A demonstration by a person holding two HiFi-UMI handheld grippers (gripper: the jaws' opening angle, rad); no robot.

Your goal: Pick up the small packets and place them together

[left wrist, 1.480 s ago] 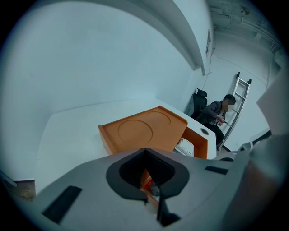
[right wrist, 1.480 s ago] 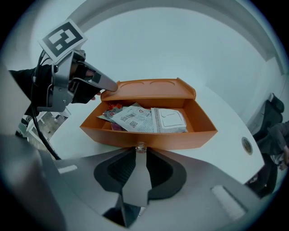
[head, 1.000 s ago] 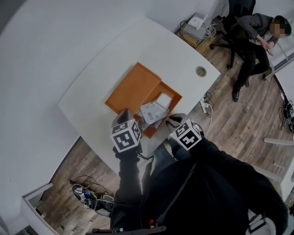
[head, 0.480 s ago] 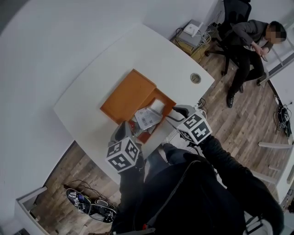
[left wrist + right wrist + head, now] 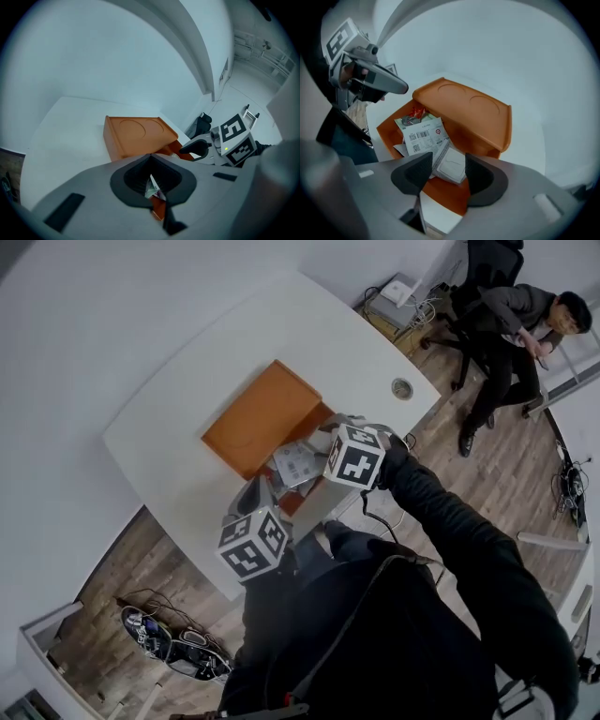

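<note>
An orange box [image 5: 261, 416] lies open on the white table [image 5: 187, 381], its lid flat beside its tray. Several small packets [image 5: 298, 463] lie in the tray: a white one [image 5: 451, 165], a labelled one [image 5: 423, 136] and a red one [image 5: 415, 112]. My right gripper [image 5: 349, 427] hangs over the tray, pointing steeply down. Its jaws [image 5: 447, 159] have just been opening and stand open above the white packet, not touching it. My left gripper [image 5: 258, 488] sits at the tray's near corner. Its pads [image 5: 150, 161] meet, and I cannot tell whether the packet sliver behind them is pinched.
A person [image 5: 511, 324] sits on a chair at the back right. A round cable grommet [image 5: 402, 387] is set in the table's far right corner. Shoes and cables [image 5: 169, 643] lie on the wooden floor below the near table edge.
My right gripper has swung left from beside the tray to above it and rolled. My left gripper has drawn back toward the near table edge.
</note>
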